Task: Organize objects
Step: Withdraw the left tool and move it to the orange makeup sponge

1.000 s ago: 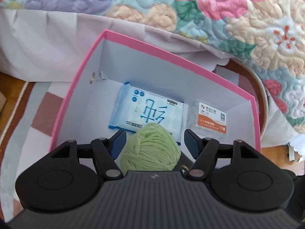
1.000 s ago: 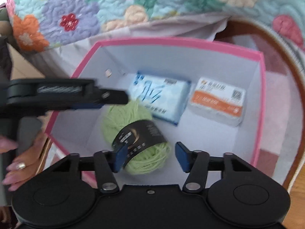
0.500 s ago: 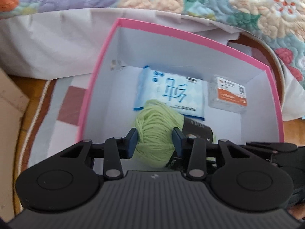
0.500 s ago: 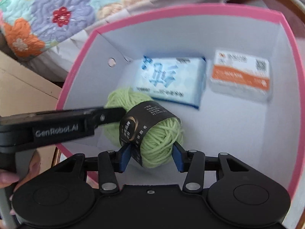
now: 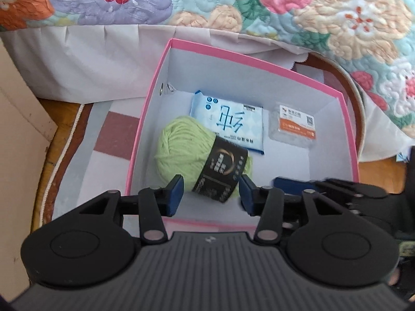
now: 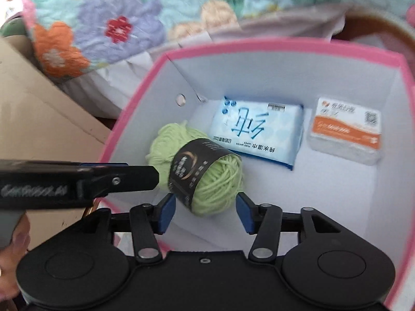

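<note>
Where the pink-rimmed box (image 5: 348, 119) stands open on a rug (image 5: 114, 129) beside a bed, contents read as follows.

Item one: yarn (image 5: 186, 153), pale green ball with a black paper band, lying on the white box floor toward the near left corner; seen also from the right wrist (image 6: 215, 178).

Item two: wipes (image 5: 233, 127), blue-and-white soft pack, flat on the floor behind the yarn, its near corner touching or just under the ball; which of the two cannot be told.

Item three: clear case (image 5: 293, 127) with an orange-and-white label, flat by the right wall, just beside the wipes, apart from the yarn.

Left hand-held gripper (image 5: 211, 194): above the near rim, jaws partly open and just widened, blue pads either side of the yarn's banded end but not pressing it; nothing held.

Right hand-held gripper (image 6: 205, 212): over the near side of the box, jaws partly open and just widened, pads flanking the yarn with a gap on each side; nothing held. From the left wrist its finger shows low at the right (image 5: 298, 182).

Surroundings: floral quilt (image 5: 259, 5) over a white bed skirt (image 5: 90, 57) behind the box; cardboard (image 6: 39, 108) at the left; wooden floor (image 5: 64, 129) under the rug. Part of a person's hand (image 6: 15, 238) shows at the left edge of the right view.
</note>
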A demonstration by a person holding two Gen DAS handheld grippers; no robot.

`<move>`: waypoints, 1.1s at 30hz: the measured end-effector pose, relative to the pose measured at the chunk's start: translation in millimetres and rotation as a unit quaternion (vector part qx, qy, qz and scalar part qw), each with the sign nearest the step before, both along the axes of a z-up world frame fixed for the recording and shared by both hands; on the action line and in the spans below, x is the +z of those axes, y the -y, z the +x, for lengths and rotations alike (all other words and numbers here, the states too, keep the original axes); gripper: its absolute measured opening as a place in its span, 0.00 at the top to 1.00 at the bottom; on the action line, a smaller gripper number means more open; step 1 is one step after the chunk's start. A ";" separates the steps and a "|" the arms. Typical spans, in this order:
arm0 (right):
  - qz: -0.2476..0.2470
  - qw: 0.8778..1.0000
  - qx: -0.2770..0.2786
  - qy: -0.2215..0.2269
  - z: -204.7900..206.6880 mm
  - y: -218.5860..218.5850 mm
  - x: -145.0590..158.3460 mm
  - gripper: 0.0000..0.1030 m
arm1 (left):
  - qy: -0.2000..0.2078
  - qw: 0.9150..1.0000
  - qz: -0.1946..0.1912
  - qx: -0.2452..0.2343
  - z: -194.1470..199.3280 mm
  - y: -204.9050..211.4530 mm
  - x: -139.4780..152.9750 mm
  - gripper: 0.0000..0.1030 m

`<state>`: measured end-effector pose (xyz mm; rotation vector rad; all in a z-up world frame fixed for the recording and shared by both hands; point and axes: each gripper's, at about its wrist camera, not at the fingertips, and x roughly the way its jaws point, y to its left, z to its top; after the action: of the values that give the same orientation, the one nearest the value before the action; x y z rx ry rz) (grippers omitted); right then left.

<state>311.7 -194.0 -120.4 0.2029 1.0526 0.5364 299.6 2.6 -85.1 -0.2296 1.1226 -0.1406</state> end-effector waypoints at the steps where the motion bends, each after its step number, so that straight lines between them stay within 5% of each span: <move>1: -0.005 1.000 -0.002 0.010 -6.9 2.4 6.2 0.38 | -0.001 1.000 0.005 -0.002 -3.8 0.2 3.5 0.53; 17: -0.059 0.994 -0.006 0.095 -81.8 4.4 117.9 0.36 | 0.010 0.998 0.047 -0.037 -78.1 -12.7 94.0 0.39; 33: -0.115 0.976 0.100 0.155 -188.8 -16.2 193.9 0.34 | 0.077 0.990 0.073 -0.095 -181.8 -23.8 174.5 0.32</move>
<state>122.9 -177.8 73.5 -0.1890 0.8250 0.6009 117.8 26.4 89.5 0.0191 0.9944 -0.2410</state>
